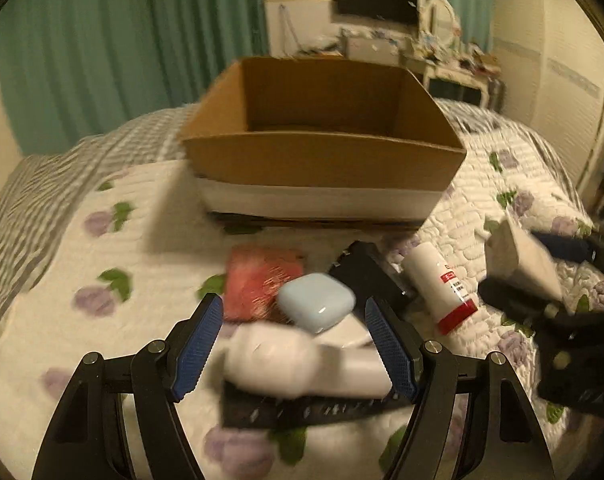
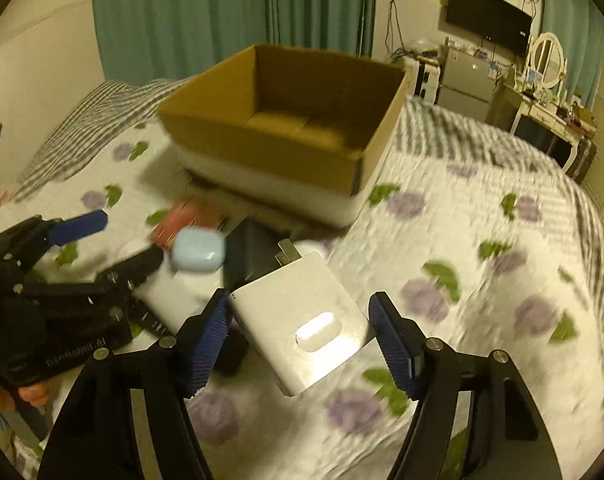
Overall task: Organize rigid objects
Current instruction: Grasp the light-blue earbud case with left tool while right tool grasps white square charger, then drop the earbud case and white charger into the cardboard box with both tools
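My right gripper is shut on a white charger block with its metal prongs pointing away; in the left wrist view the charger hangs at the right, above the quilt. My left gripper stands open low over a blurred white oblong object, which lies between its fingers. Just beyond it lie a pale blue earbud case, a red packet, a black flat item and a white tube with a red cap. An open cardboard box stands behind them.
Everything rests on a bed with a white quilt printed with purple flowers. A dark strip-shaped thing lies under the white oblong object. Green curtains, a wall screen and a cluttered dressing table stand behind the bed.
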Tool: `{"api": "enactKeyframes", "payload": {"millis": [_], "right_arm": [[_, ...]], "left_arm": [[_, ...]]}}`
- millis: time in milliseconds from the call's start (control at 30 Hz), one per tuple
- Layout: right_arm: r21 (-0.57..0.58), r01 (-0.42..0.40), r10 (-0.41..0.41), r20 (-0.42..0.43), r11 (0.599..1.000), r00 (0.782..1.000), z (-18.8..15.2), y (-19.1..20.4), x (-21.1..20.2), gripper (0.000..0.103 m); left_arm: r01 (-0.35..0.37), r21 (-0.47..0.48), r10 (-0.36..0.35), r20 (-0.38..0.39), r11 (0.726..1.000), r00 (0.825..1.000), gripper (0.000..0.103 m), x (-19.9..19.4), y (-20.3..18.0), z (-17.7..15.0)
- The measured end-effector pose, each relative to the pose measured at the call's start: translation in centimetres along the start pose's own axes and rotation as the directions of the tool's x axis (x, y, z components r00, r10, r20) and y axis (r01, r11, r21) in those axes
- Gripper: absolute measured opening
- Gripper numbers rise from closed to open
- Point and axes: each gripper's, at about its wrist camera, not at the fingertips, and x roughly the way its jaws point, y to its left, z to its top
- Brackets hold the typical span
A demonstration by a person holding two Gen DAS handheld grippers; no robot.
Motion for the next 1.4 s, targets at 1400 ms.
{"api": "enactKeyframes", "payload": {"millis": [1400], "right_arm": [[0.051,-0.104,0.092,0.206,0.993,0.974,16.9,-3.1,-0.3,0.070]], "left_arm": [[0.057,0.018,-0.059,0.165,0.998,0.985,0.058,1.6,4.0,18.0]]}}
